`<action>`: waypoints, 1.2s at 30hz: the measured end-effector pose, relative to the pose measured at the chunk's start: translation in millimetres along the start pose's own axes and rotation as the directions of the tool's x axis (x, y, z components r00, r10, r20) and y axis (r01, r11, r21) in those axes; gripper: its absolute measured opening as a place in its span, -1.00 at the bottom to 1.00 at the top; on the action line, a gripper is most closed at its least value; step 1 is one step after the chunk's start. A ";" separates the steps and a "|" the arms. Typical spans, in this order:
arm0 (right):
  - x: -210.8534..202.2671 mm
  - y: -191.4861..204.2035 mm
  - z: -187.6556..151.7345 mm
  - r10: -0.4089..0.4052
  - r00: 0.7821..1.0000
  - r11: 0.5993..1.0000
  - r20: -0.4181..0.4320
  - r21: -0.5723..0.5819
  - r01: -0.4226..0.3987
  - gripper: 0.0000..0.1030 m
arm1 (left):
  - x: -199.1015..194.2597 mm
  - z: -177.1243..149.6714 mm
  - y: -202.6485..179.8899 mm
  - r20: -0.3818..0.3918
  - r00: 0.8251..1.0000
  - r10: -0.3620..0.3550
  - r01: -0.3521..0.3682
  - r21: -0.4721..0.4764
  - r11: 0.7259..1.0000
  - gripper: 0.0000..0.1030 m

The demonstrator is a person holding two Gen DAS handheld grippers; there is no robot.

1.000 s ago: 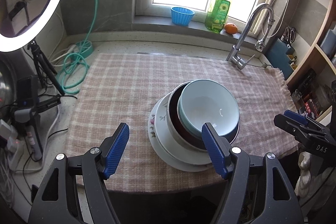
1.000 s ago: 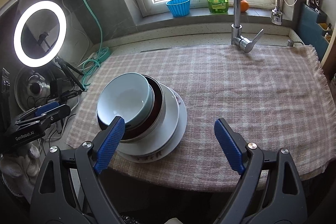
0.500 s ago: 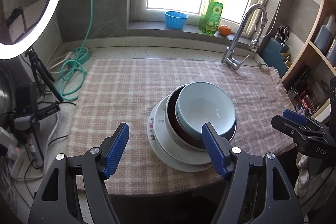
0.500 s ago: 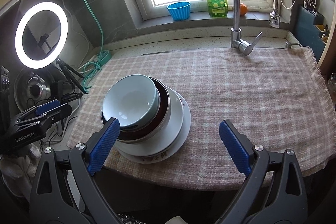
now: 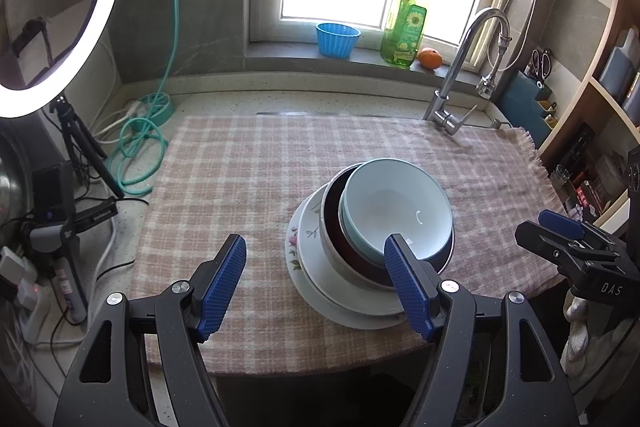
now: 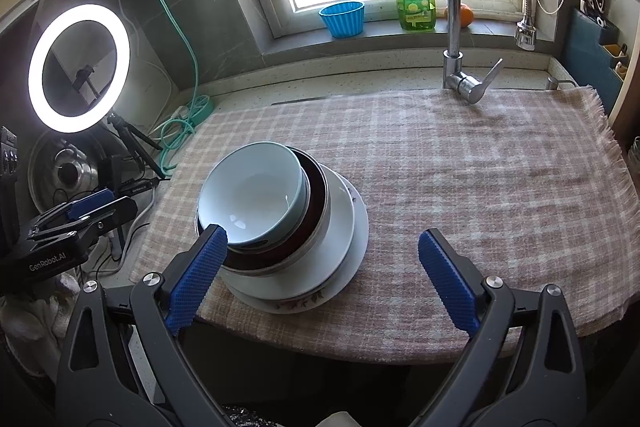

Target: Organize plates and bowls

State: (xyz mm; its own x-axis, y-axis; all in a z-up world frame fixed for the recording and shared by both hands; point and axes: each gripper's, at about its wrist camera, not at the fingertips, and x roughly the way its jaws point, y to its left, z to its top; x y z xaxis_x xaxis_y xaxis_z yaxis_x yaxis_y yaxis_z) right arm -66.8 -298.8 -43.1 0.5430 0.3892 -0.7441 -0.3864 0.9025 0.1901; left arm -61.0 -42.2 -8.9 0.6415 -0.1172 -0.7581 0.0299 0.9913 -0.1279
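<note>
A stack of dishes sits near the front edge of the checked cloth. On top is a pale blue bowl (image 5: 396, 207), nested in a dark red bowl (image 5: 334, 223), on a white plate (image 5: 316, 267) and a flowered plate (image 5: 294, 241). The stack also shows in the right wrist view: pale blue bowl (image 6: 252, 191), dark red bowl (image 6: 316, 195), white plate (image 6: 340, 227). My left gripper (image 5: 314, 277) is open and empty, held back just in front of the stack. My right gripper (image 6: 320, 267) is open and empty, also just in front of the stack.
A checked cloth (image 5: 248, 163) covers the counter. A tap (image 6: 460, 11) stands at the back right. A blue cup (image 5: 337, 39), a green soap bottle (image 5: 404, 23) and an orange (image 5: 430, 59) sit on the window sill. A ring light (image 6: 78, 67) and cables stand at the left.
Both grippers have pulled back a little from the stack and stayed open. The dishes have not moved.
</note>
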 end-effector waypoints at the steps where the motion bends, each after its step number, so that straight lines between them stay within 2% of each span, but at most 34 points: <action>1: -0.1 -0.4 0.1 0.002 1.000 1.000 -0.001 0.002 -0.002 0.91 | -0.5 -0.1 -0.6 0.002 1.000 0.001 -0.001 0.001 1.000 0.39; 36: -0.2 -0.1 -3.5 0.000 1.000 0.999 -0.009 0.036 0.000 0.91 | 2.2 -0.7 -0.2 -0.012 1.000 0.006 -0.006 -0.013 1.000 0.39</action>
State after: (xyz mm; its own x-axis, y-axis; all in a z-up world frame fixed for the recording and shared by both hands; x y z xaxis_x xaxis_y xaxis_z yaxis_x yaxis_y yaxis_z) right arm -69.5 -299.5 -45.1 0.5366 0.3875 -0.7496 -0.3594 0.9087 0.2124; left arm -60.1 -42.7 -11.0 0.6322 -0.1122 -0.7666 0.0159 0.9911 -0.1320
